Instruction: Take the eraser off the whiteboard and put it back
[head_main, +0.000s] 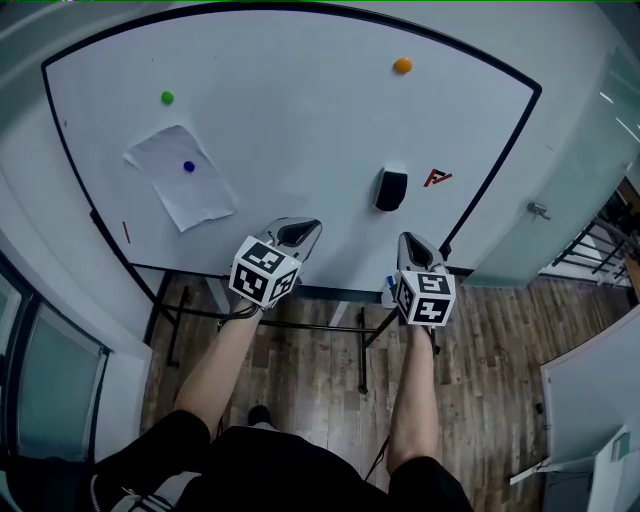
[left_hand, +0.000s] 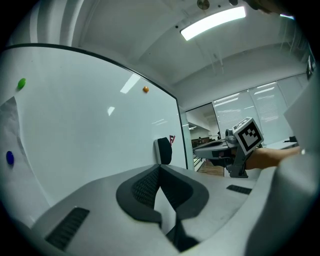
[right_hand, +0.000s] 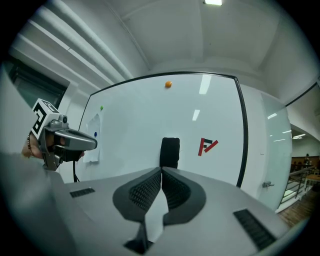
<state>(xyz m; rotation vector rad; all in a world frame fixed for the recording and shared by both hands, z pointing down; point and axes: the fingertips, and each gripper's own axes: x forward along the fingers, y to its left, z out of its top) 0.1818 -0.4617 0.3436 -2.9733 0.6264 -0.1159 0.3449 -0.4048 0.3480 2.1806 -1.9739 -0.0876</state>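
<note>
A black eraser (head_main: 391, 189) clings to the whiteboard (head_main: 300, 120), just left of a red logo mark (head_main: 437, 178). It also shows in the left gripper view as the eraser (left_hand: 163, 150) and dead ahead in the right gripper view as the eraser (right_hand: 170, 152). My left gripper (head_main: 305, 226) is shut and empty, held level a little short of the board, left of and below the eraser. My right gripper (head_main: 408, 240) is shut with nothing in it, just below the eraser and apart from it. Both pairs of jaws touch at the tips.
A sheet of paper (head_main: 180, 175) hangs on the board under a blue magnet (head_main: 189, 166). A green magnet (head_main: 167, 97) and an orange magnet (head_main: 402, 65) sit higher up. The board's stand (head_main: 300, 315) rests on a wood floor. A glass wall (head_main: 560, 230) is at right.
</note>
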